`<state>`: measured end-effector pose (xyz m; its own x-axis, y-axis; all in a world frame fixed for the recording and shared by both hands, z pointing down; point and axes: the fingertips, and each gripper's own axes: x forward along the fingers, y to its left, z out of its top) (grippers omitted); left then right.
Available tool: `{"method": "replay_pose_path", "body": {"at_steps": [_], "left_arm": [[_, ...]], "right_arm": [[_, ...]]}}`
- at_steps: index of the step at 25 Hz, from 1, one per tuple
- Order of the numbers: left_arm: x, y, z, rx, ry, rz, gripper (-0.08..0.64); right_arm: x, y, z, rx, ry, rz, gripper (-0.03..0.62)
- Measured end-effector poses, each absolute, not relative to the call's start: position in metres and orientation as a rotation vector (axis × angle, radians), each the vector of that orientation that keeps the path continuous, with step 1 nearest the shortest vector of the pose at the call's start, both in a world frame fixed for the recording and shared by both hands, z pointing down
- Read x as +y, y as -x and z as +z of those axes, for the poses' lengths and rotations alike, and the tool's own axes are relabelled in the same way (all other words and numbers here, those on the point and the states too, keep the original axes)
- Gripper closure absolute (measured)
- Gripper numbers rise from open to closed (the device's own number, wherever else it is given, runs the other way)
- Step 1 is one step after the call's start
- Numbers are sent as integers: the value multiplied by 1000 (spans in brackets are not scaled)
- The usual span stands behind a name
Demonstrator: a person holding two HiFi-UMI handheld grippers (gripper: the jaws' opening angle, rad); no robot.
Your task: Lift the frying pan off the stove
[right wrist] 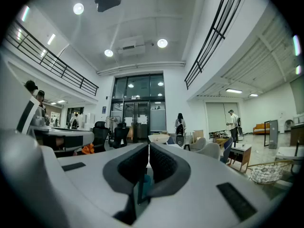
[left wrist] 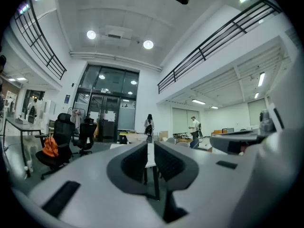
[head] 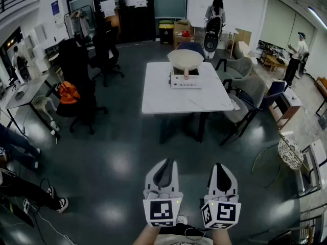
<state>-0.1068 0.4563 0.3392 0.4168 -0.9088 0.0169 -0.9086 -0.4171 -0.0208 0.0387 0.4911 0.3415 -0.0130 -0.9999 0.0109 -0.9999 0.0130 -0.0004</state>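
Observation:
A cream frying pan (head: 185, 59) sits on a flat white stove (head: 186, 80) at the far end of a white table (head: 179, 103), well ahead of me across the dark floor. Both grippers hang low in front of me, far short of the table. My left gripper (head: 164, 163) is shut with nothing between its jaws, and my right gripper (head: 219, 166) is shut and empty too. In the right gripper view the pan (right wrist: 159, 138) shows small just above the closed jaws of the right gripper (right wrist: 148, 149). The left gripper (left wrist: 150, 148) points toward the table.
Black office chairs (head: 82, 86) stand left of the table, and grey chairs (head: 250, 93) crowd its right side. A wire basket (head: 289, 152) sits on the floor at the right. A person's legs (head: 15, 142) reach in at the left edge. Other people stand far back.

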Motion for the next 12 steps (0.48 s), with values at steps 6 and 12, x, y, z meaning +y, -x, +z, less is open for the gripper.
{"method": "replay_pose_path", "body": {"at_steps": [6, 12], "left_arm": [[452, 103, 338, 1705, 2653, -40, 509], [449, 103, 342, 1725, 2659, -46, 509]], "right_arm": [[486, -40, 342, -2233, -2197, 28, 572], [483, -39, 348, -2242, -2182, 46, 572]]}}
